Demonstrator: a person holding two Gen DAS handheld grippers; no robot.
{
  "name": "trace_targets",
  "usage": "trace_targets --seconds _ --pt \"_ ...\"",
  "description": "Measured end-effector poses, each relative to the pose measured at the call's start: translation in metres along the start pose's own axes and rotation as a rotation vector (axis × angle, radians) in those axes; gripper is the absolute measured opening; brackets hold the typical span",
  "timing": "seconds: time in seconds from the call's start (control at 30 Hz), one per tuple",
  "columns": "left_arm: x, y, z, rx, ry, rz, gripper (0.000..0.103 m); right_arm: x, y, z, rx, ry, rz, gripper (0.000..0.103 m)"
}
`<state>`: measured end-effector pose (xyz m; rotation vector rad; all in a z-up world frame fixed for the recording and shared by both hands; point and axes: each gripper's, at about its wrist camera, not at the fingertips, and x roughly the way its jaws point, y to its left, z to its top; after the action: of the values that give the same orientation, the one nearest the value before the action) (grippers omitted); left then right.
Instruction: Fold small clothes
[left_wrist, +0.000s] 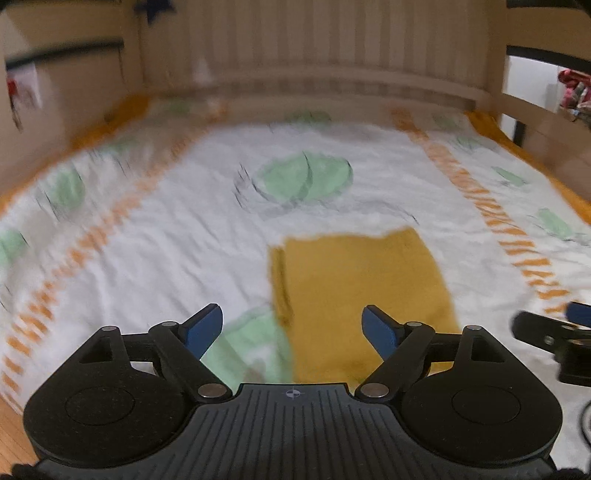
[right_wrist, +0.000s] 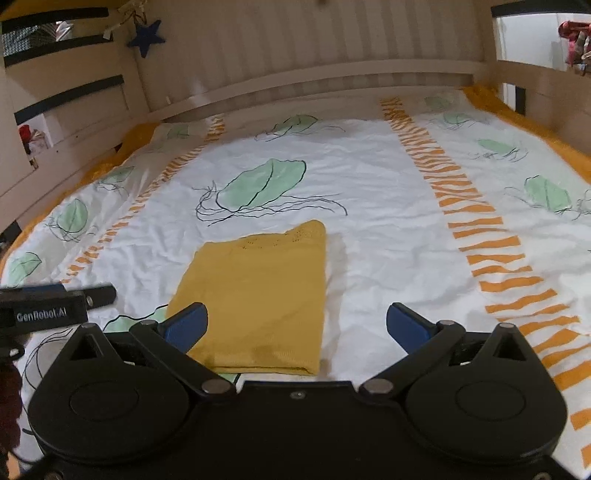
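While it lies folded into a flat rectangle on the bedspread (right_wrist: 369, 177), the mustard-yellow garment (right_wrist: 258, 295) sits just ahead of both grippers. Above its near-left corner, the left gripper (left_wrist: 291, 328) has its jaws spread wide, holding nothing. Over its near edge, the right gripper (right_wrist: 297, 325) is equally wide and empty. Green leaf prints and orange stripes cover the white spread; a wooden bed frame (right_wrist: 332, 74) surrounds it.

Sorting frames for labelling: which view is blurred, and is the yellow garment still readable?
Left wrist view: motion-smeared, bedsheet print streaked, yellow garment edges soft but readable. Right wrist view: sharp, garment knit holes visible; fisheye bends the headboard.
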<state>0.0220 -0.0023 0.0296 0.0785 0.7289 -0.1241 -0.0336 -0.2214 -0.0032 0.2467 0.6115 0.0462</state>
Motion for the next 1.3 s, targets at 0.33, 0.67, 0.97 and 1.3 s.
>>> trace_targets --seconds 0.33,0.67,0.97,1.3 --pt "0.007 0.001 -0.021 -0.02 0.129 0.001 0.082 -0.003 0.013 -0.012 -0.019 0.063 -0.125 0.103" --pt "0.005 0.005 -0.033 -0.038 0.177 0.001 0.082 0.0 0.012 -0.024 0.028 0.151 -0.079 0.103" --pt "0.005 0.009 -0.036 -0.054 0.189 0.006 0.082 0.003 0.014 -0.028 0.036 0.185 -0.058 0.103" --pt "0.011 0.01 -0.037 -0.057 0.205 -0.002 0.082 0.011 0.013 -0.029 0.054 0.221 -0.045 0.103"
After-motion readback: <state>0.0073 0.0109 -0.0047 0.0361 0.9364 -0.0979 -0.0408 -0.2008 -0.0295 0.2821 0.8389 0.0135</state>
